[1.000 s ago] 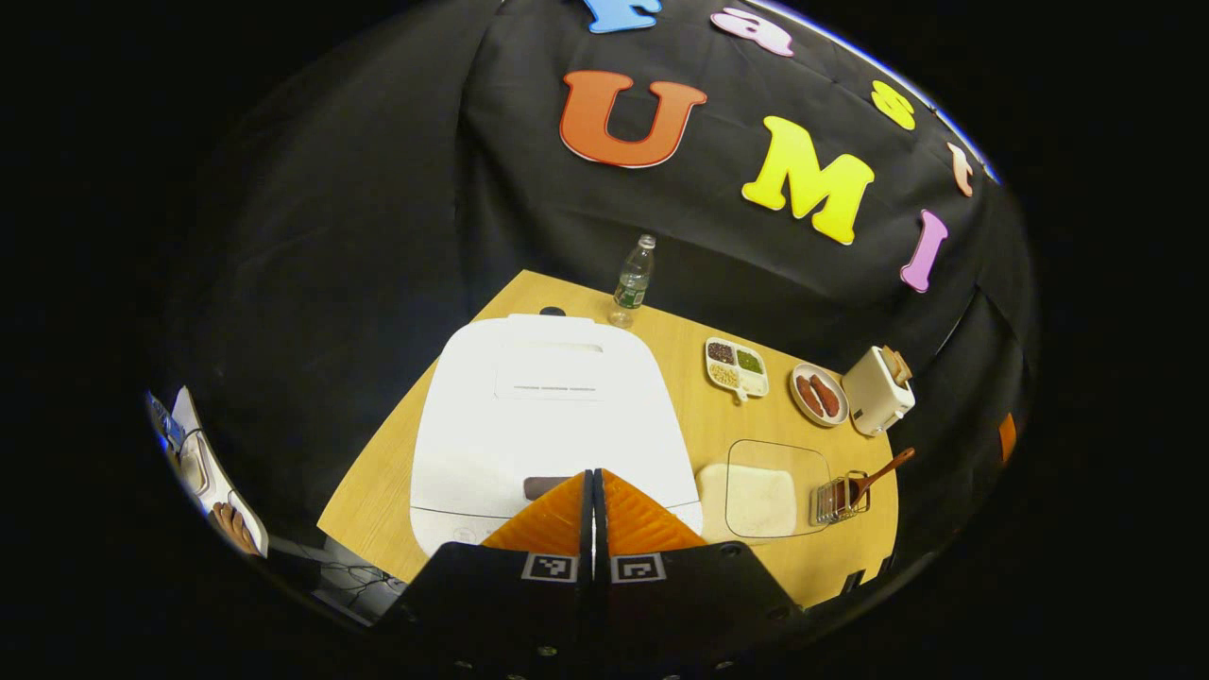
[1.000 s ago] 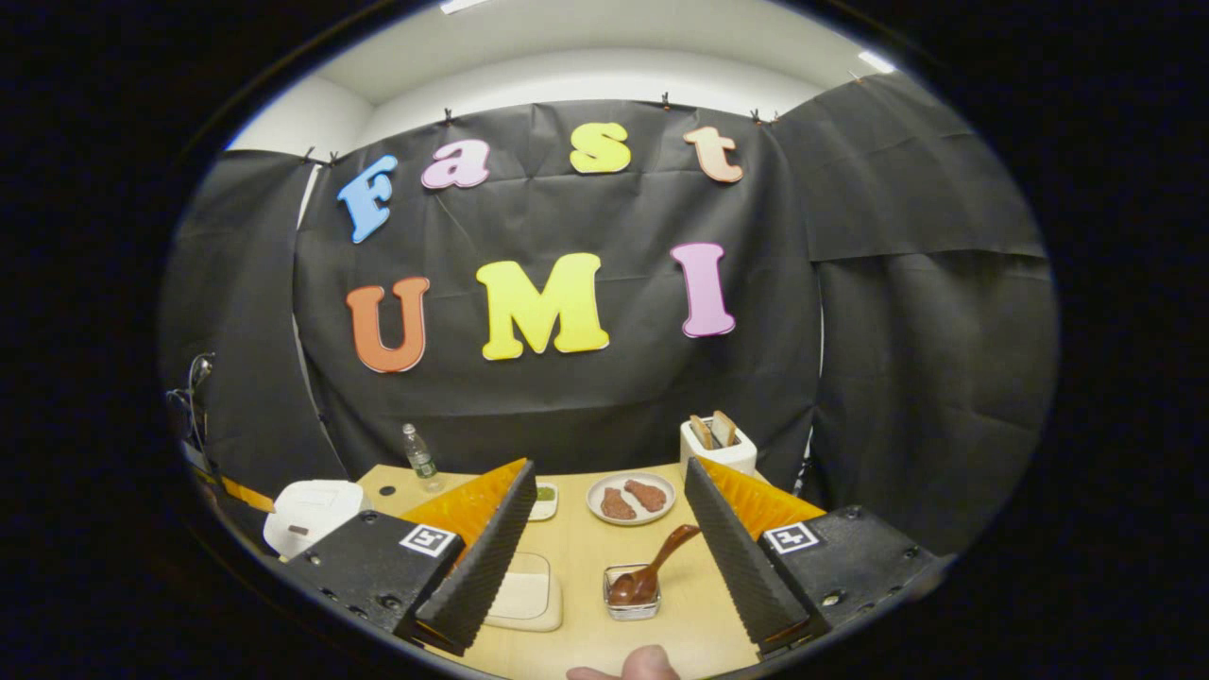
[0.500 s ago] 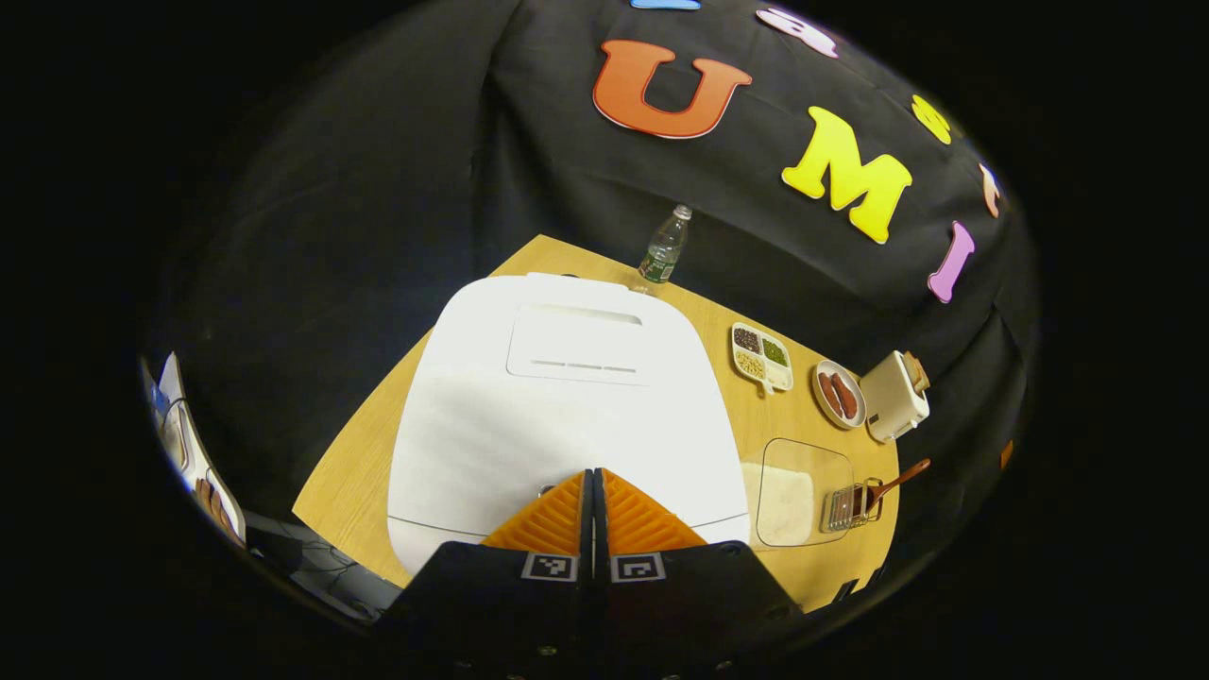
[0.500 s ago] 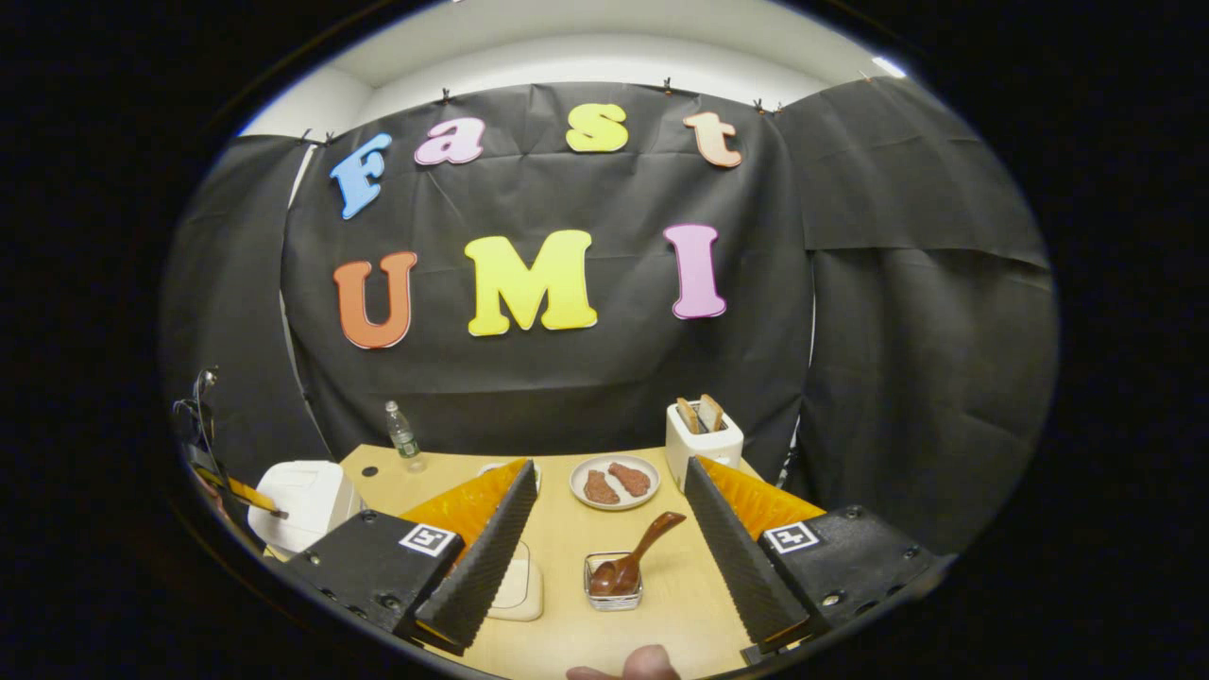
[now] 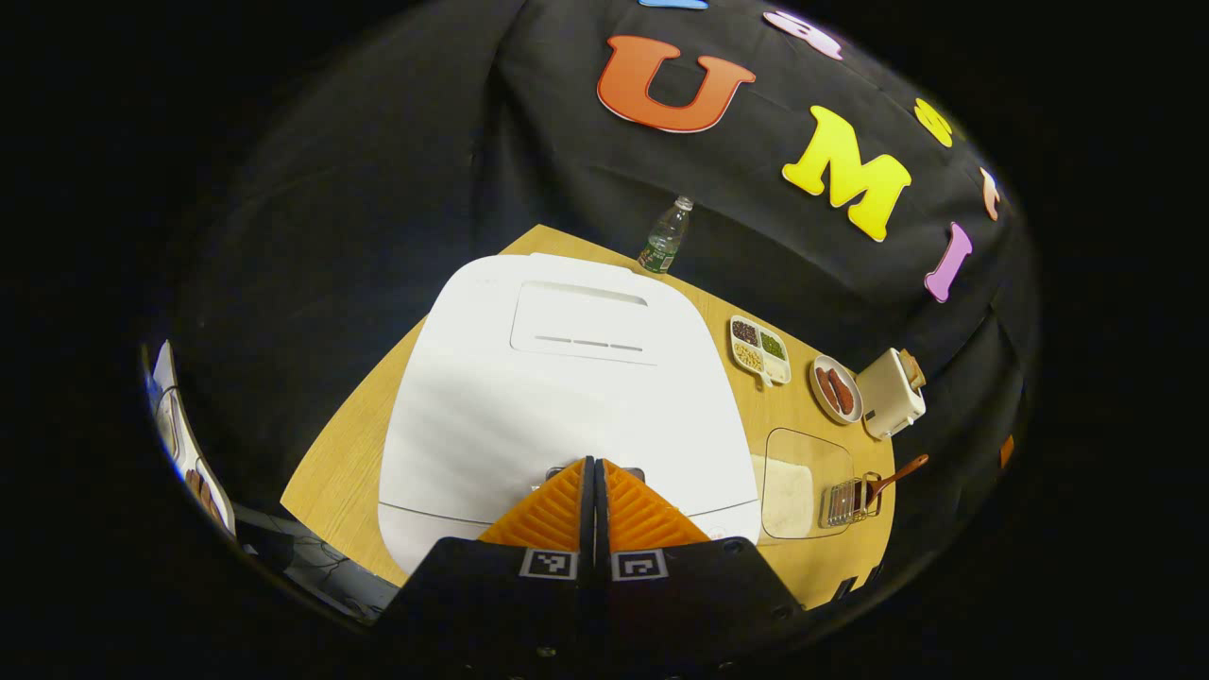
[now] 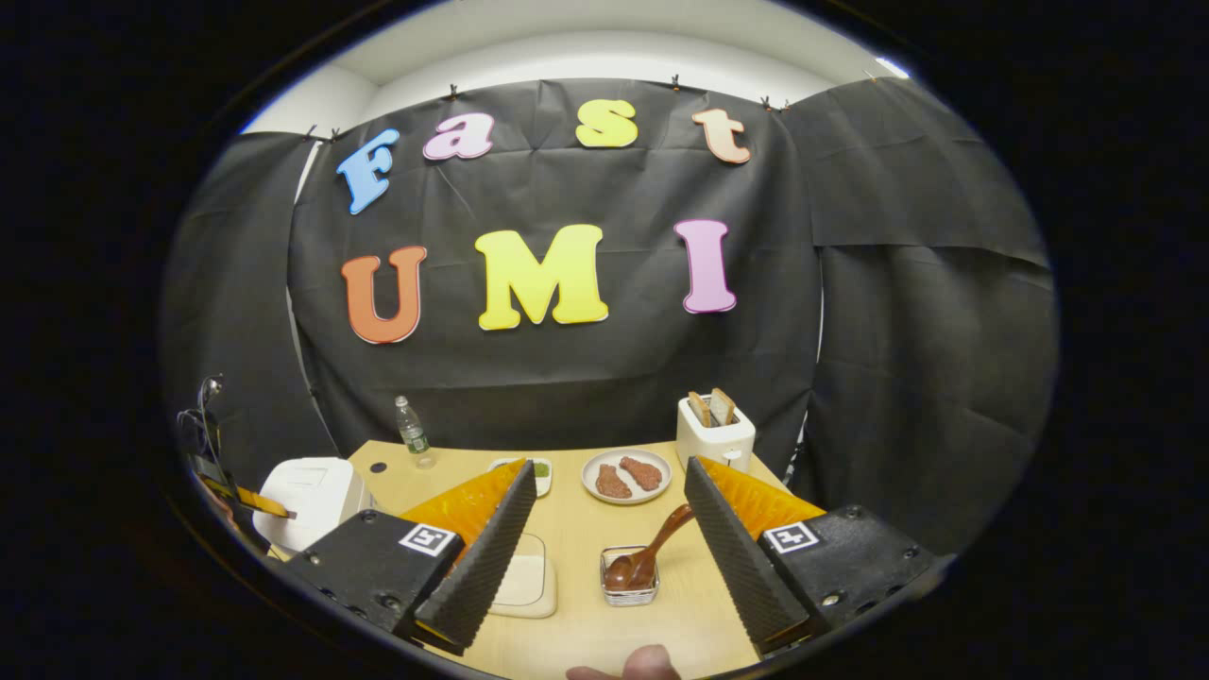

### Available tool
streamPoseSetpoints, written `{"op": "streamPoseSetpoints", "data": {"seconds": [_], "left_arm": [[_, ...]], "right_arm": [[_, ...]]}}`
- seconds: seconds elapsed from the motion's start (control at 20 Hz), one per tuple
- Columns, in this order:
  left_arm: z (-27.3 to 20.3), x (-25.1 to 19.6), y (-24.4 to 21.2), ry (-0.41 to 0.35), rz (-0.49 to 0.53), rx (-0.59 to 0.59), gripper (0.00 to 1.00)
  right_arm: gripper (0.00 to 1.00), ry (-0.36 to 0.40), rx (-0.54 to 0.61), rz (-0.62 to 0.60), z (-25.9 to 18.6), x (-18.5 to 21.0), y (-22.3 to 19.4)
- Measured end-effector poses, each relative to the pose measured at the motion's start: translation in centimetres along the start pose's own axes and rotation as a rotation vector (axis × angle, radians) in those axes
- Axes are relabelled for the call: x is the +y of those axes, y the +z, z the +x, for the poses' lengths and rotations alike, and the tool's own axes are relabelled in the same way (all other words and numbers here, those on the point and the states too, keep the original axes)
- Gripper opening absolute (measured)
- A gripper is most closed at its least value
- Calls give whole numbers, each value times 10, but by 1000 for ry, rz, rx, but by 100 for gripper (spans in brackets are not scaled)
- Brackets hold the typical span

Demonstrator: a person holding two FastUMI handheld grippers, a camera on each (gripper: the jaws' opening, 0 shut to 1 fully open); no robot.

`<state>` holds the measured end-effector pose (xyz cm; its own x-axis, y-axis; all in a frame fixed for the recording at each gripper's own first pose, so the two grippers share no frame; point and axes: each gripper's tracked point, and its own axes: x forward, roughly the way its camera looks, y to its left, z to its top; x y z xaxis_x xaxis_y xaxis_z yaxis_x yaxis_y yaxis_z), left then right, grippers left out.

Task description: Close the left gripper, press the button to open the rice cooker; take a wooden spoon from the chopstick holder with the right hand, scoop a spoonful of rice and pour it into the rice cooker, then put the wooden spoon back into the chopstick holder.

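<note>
Left gripper (image 5: 594, 465), fingers pressed together, tips on the rice cooker (image 5: 567, 378) button at the lid's front edge; lid down. Right gripper (image 6: 604, 515) spread wide, empty. Just beyond: wooden spoon (image 6: 647, 557), likely light and stiff, bowl-down in the chopstick holder (image 6: 630, 587) near the tabletop's front edge—take the raised handle. Rice container (image 6: 524, 586) beside it.

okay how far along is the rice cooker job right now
Early. Done: the left hand-held gripper is shut. In hand: its tips sit at the button on the front of the rice cooker, whose lid looks down. Left: the right hand-held gripper is open and holds nothing; the wooden spoon stands in the chopstick holder, so scooping, pouring and returning it remain.
</note>
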<state>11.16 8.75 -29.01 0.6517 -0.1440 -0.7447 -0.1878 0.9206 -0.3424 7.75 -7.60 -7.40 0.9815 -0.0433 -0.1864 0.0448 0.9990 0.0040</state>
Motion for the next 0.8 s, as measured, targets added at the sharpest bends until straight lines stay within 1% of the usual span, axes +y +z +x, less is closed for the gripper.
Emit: {"op": "streamPoseSetpoints", "data": {"seconds": [0.1,0.15,0.25,0.45,0.55,0.6,0.65,0.7,0.75,0.8], "left_arm": [[-5,-1,6,-3,-28,-22,0],[-10,-3,14,-5,-34,-53,0],[-26,-10,35,-13,-14,-147,0],[-72,-28,101,-20,48,-377,0],[-86,-32,130,-8,74,-465,0],[-87,-33,135,-7,82,-474,0],[-87,-34,138,-11,87,-472,4],[-88,-38,138,-18,92,-468,12],[-88,-39,138,-17,96,-467,19],[-88,-39,139,-9,100,-477,31]], "right_arm": [[100,-1,-16,-9,-3,-2,7],[100,-3,-25,-11,-4,-3,11],[100,-8,-35,-15,-7,-7,14],[100,-4,-29,-6,-13,-11,11],[100,-3,-28,-2,-15,-11,11],[100,-2,-29,2,-18,-11,11],[100,0,-31,5,-19,-11,12],[100,0,-34,4,-21,-11,13],[100,-2,-37,1,-24,-12,14],[100,-5,-43,-2,-26,-14,15]]}}
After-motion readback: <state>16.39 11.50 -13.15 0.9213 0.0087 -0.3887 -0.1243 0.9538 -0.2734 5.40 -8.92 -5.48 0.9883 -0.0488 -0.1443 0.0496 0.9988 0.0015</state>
